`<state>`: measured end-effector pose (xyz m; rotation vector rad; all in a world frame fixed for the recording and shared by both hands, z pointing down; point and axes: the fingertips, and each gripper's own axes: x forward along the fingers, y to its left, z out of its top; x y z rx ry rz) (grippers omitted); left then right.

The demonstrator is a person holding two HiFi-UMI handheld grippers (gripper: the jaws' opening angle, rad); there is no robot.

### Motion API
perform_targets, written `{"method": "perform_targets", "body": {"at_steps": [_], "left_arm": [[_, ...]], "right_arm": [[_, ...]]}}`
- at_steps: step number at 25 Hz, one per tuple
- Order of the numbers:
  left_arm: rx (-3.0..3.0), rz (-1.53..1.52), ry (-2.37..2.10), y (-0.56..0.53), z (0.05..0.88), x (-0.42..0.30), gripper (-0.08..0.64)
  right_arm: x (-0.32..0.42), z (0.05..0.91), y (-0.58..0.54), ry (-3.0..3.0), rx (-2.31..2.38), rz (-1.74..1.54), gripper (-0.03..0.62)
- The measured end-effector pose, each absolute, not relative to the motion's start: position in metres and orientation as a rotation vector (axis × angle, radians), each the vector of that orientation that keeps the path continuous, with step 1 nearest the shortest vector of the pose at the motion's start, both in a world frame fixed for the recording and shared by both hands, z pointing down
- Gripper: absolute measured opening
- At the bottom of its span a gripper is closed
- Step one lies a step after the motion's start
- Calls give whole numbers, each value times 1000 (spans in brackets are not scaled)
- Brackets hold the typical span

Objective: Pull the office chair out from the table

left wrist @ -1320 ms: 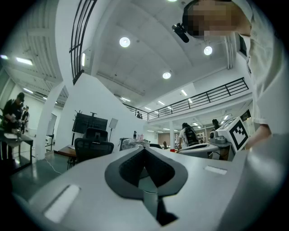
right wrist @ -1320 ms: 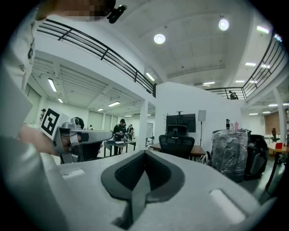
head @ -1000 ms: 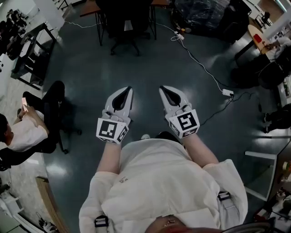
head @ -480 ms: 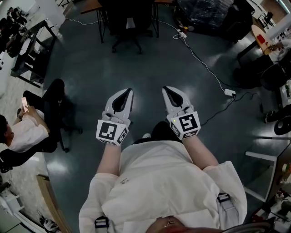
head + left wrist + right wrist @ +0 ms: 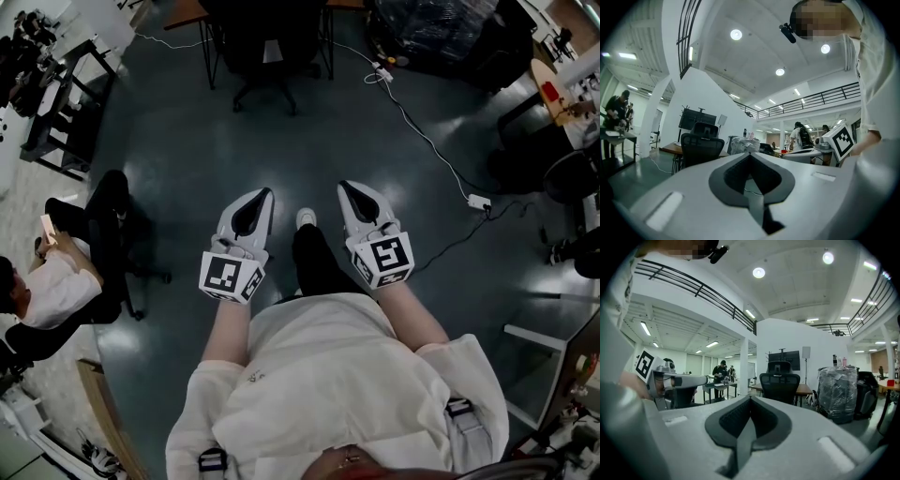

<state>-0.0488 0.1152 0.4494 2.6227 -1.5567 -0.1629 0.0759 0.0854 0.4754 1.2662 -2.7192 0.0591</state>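
The black office chair (image 5: 263, 49) stands tucked under a wooden table (image 5: 187, 13) at the top of the head view, well ahead of both grippers. My left gripper (image 5: 265, 193) and right gripper (image 5: 343, 186) are held side by side in front of my body, both shut and empty, pointing towards the chair. In the left gripper view the chair (image 5: 701, 146) sits left of the shut jaws of the left gripper (image 5: 750, 153). Seen from the right gripper, the chair (image 5: 778, 383) stands straight beyond the right gripper (image 5: 751, 397), at the table (image 5: 804, 389).
A person (image 5: 52, 286) sits on another chair at the left. A cable with a power strip (image 5: 479, 201) runs over the dark floor at the right. A plastic-wrapped bundle (image 5: 433, 28) stands right of the table. Desks (image 5: 58, 103) line the left side. My foot (image 5: 306, 217) steps between the grippers.
Both grippers have travelled forward over the floor towards the chair, still shut. My leg has swung forward between them, and the chair and table sit slightly lower in the head view.
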Motion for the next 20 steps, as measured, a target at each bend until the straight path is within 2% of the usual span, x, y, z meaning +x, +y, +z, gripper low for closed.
{"method": "perform_targets", "body": {"at_steps": [20], "left_arm": [[2559,-154,-1773,-176,396,-111,17]], "right_arm": [[18,440,-228,-2812,1146,76,-9]]}}
